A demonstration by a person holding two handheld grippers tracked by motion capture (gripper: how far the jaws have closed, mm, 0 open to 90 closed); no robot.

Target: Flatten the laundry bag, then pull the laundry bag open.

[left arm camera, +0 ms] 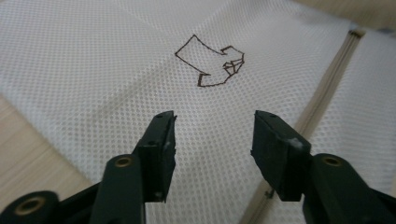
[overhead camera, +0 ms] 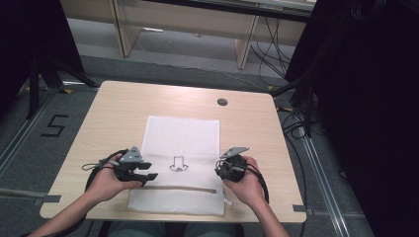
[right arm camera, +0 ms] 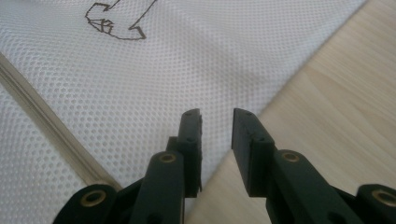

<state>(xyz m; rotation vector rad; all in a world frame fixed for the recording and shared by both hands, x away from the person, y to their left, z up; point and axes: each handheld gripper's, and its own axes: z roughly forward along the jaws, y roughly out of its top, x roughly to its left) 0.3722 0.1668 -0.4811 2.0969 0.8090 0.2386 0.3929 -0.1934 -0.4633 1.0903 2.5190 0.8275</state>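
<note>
A white mesh bag (overhead camera: 180, 133) lies flat on the wooden table (overhead camera: 113, 113), with a tan zipper (overhead camera: 183, 188) running across its near end and a small drawn arrow mark (overhead camera: 178, 165) in the middle. My left gripper (overhead camera: 150, 171) hovers at the bag's left edge. In the left gripper view it (left arm camera: 215, 116) is open wide over the mesh (left arm camera: 93, 70), facing the arrow mark (left arm camera: 210, 65) and the zipper (left arm camera: 327, 88). My right gripper (overhead camera: 218, 169) is at the bag's right edge. In its own view it (right arm camera: 217, 112) is open by a narrow gap above the mesh edge (right arm camera: 210, 56).
A round cable hole (overhead camera: 222, 102) sits near the table's far edge. The zipper's pull (overhead camera: 226, 201) hangs at the bag's near right corner. Beyond the table are a desk's legs (overhead camera: 244, 47), cables on the floor (overhead camera: 296, 128) and dark stands at the left (overhead camera: 37, 79).
</note>
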